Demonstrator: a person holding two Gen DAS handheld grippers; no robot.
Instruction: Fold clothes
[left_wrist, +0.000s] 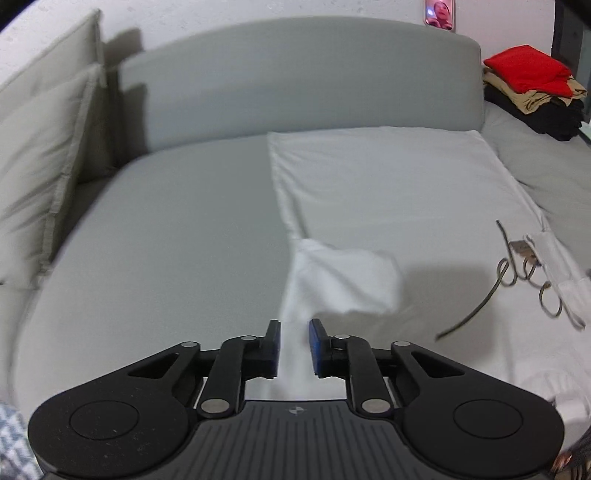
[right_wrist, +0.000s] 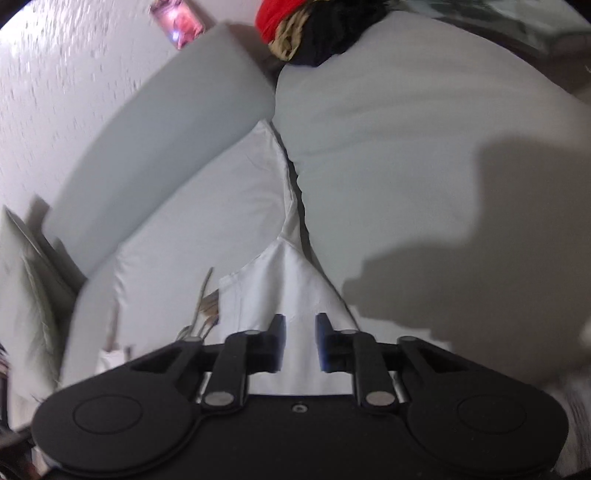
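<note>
Grey sofa (left_wrist: 166, 229) with curved backrest (left_wrist: 295, 74), beige cushions (left_wrist: 37, 155) far left, phone (left_wrist: 439, 14) on wall.

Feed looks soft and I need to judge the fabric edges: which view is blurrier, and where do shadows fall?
Left wrist view: mild blur, the white cotton garment and its edges readable, a soft shadow right of its folded flap. Right wrist view: heavy motion smear and strong tilt, the stack of red, tan and black folded clothes streaked, a big dark shadow on the grey sofa seat.

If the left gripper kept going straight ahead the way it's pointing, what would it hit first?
Most likely the folded-over sleeve of the white shirt, directly ahead of the open left gripper; depth is hard to judge.
</note>
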